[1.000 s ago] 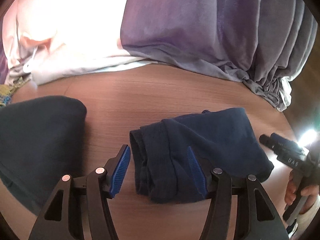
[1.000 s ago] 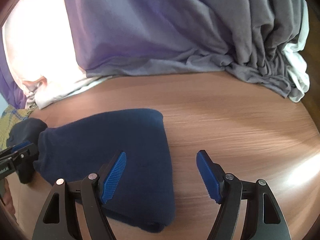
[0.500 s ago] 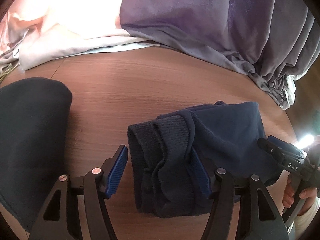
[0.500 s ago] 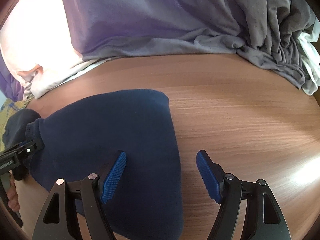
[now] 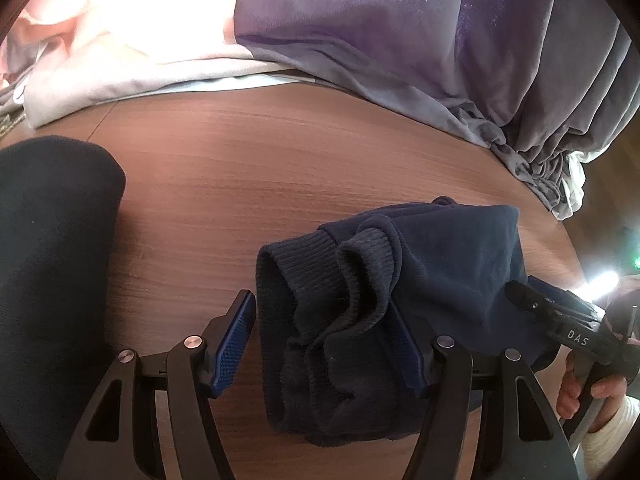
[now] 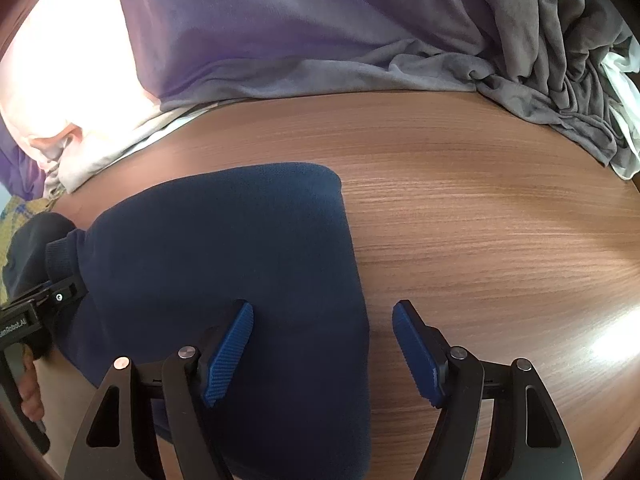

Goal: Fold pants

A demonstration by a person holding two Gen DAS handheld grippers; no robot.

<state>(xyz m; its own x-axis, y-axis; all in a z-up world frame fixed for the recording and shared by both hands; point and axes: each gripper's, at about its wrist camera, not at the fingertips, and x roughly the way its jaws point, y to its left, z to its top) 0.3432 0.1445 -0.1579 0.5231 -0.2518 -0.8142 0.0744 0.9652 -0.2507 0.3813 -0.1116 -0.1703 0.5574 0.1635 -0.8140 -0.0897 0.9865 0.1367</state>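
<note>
Navy folded pants point(image 5: 400, 300) lie on the wooden worktop point(image 5: 260, 168), long axis running between both tongs: left tongs point(image 5: 324, 344), just widening, straddle the cuffed end ungripped, right tongs point(image 6: 324, 352) gape, empty, astride the opposite edge.

Looks like someone's home, laundry day basically. There's a wood-grain table point(image 6: 480, 220) with loose clothes heaped along the far edge: a purple-grey garment point(image 6: 320, 40), pale pinkish stuff point(image 5: 120, 40), something white point(image 6: 618, 92). Warm sunlight is blowing out one corner.
</note>
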